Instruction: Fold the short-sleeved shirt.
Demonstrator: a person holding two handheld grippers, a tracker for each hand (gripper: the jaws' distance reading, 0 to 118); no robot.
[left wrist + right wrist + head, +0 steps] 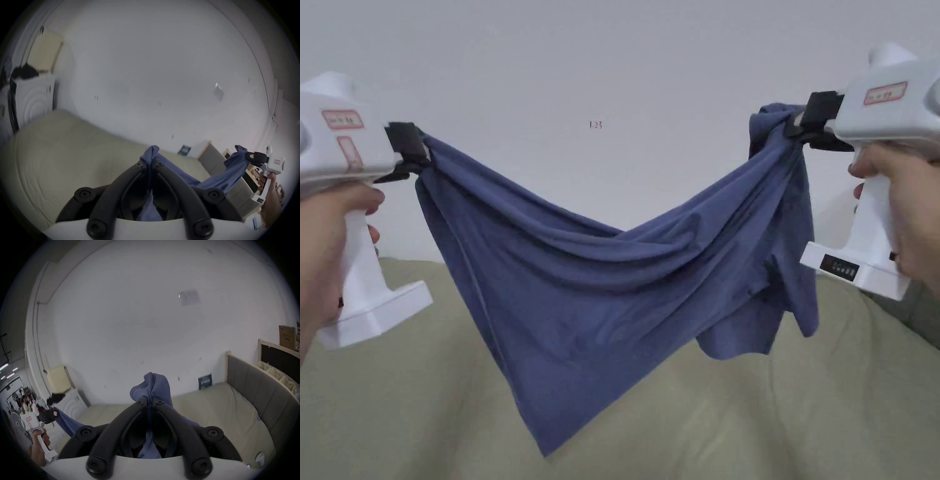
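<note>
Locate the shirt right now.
Head view: the shirt hangs in mid-air, stretched between the left tongs and right tongs, each shut on a bunched edge. It sags in the middle above the bed, not touching it.

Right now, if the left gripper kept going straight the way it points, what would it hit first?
Beyond the pinched tuft of the shirt in the left gripper, the way looks free above the bed as far as the white wall. Depth is unclear, so the wall is only a likely first contact.
</note>
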